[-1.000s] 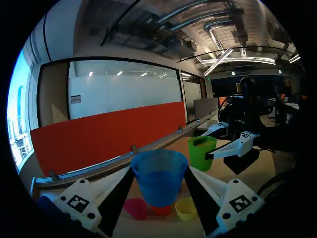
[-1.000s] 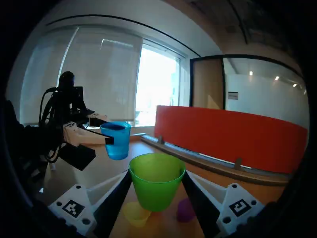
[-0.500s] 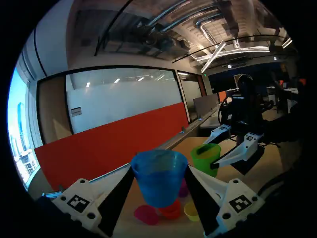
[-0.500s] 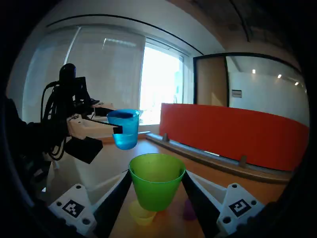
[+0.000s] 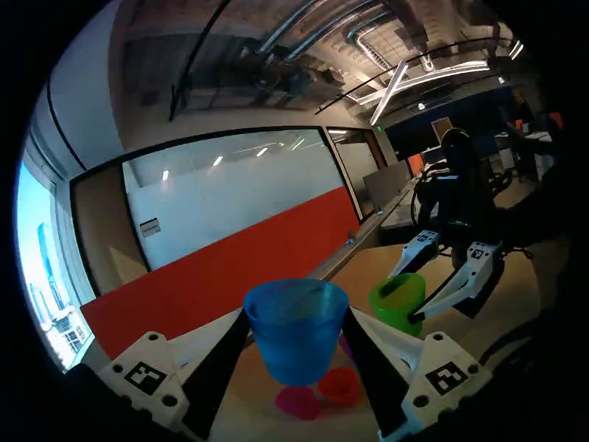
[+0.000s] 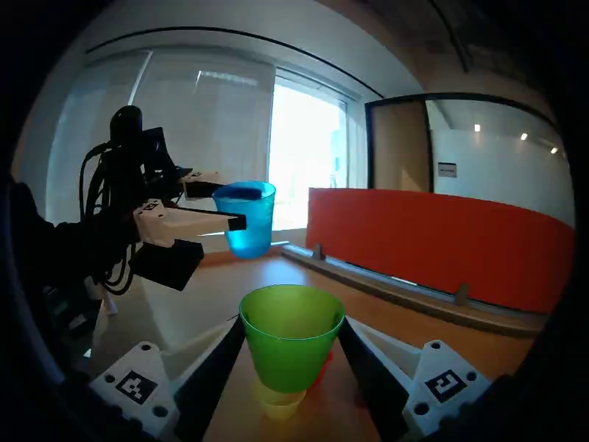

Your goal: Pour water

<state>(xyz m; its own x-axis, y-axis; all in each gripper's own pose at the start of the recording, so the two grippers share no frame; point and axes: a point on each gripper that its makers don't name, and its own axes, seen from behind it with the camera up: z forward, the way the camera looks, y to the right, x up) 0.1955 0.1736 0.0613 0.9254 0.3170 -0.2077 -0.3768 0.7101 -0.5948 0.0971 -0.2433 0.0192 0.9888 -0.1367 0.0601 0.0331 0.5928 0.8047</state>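
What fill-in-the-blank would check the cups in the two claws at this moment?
The left claw is shut on the first cup, coloured ____.
The right claw is shut on the second cup, coloured ____.
The small cup on the table beneath the right claw is ____.
Missing words: blue; green; yellow.

My left claw (image 5: 296, 318) is clamped on the blue cup (image 5: 296, 342), one finger pressing each side. My right claw (image 6: 291, 325) grips the green cup (image 6: 292, 346) the same way, upright. Seen from the right gripper view, my left claw hangs above and left of the green cup, well apart from it.
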